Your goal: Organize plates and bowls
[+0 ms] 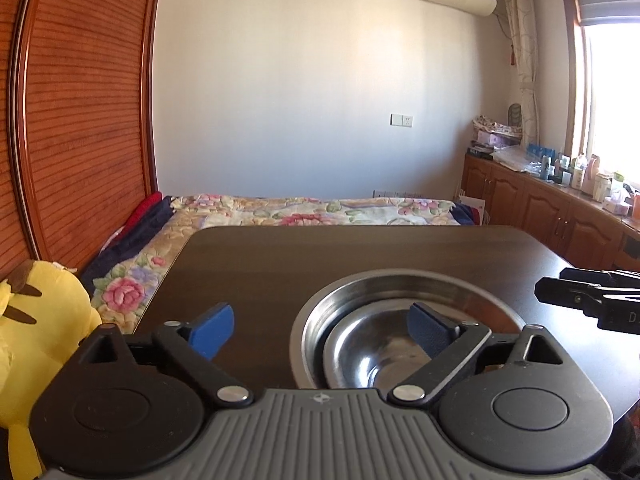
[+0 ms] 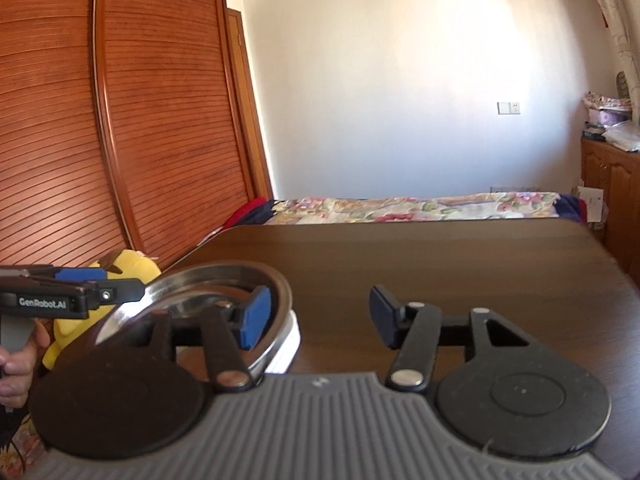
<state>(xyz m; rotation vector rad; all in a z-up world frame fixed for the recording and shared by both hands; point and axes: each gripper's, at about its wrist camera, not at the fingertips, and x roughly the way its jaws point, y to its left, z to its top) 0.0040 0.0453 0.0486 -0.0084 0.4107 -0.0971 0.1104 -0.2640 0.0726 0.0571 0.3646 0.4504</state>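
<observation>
Sitting near the table's front edge: a shiny steel bowl [image 1: 400,344], round and smooth, is nesting inside a wider steel plate [image 1: 360,292] with a flat rim.
Table [image 1: 320,248]: dark wood grain with rounded corners is carrying the stack and is lying bare toward its far edge.
Under the plate: a white thing [image 2: 290,344] is showing at the plate's right edge in the right wrist view; what it is cannot be told.
Left gripper [image 1: 322,330]: its jaws are standing wide, nothing pressed between the ribbed blue pads [image 1: 430,330]; the right pad is hanging over the bowl, the left pad over bare wood.
Right gripper [image 2: 320,316]: its jaws are standing partly apart and holding nothing; its left pad [image 2: 256,316] is hanging in front of the stack.
Hidden: the gripper bodies are covering the near rims of bowl and plate, and the moving parts are blurring slightly.
Hand [image 2: 18,364]: it is gripping the left gripper's grey handle, cut off by the picture's edge.
Beyond the table's left edge: a soft yellow plush toy [image 1: 36,332].
</observation>
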